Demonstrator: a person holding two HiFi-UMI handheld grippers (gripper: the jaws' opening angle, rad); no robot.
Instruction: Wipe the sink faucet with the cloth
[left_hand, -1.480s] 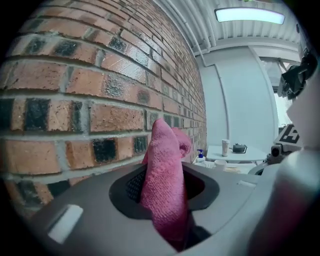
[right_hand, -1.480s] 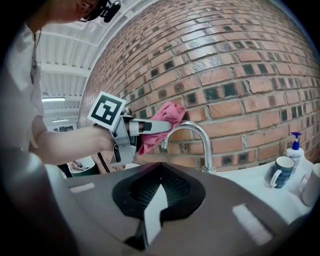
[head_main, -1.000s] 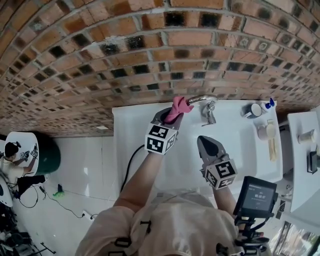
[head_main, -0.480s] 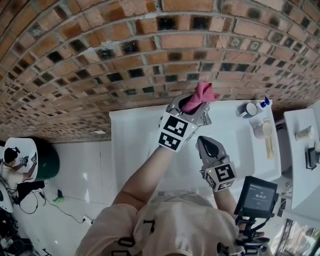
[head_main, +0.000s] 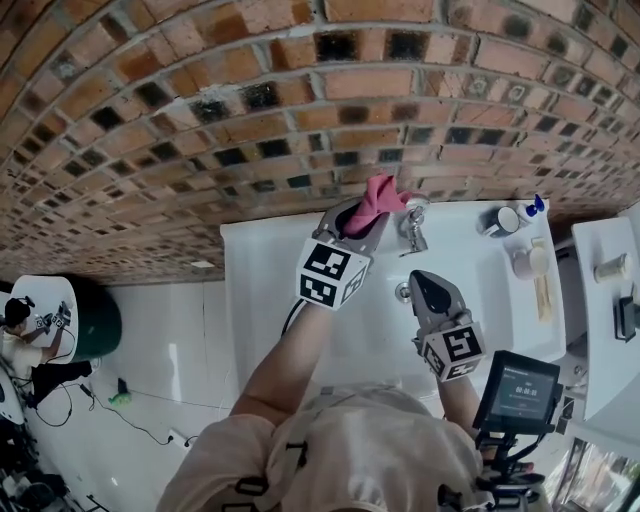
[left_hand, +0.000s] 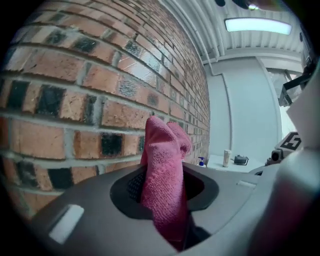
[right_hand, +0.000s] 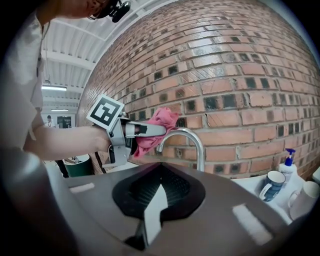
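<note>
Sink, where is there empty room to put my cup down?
The left end of the white sink is bare, between the brick wall and the left claw. A smaller bare strip lies between the faucet and the blue mug. The right end is crowded: mug, pump bottle, white cup.

The pink cloth (head_main: 378, 197) was bunched up and pinched tight in the left gripper (head_main: 362, 218), its folded end poking out past the jaws, upper centre of the head view. The chrome faucet (head_main: 413, 226) stood upright just to its right. In the right gripper view the curved spout arched over to the left, and the cloth sat right beside its tip. Whether they touched was hard to tell.
</note>
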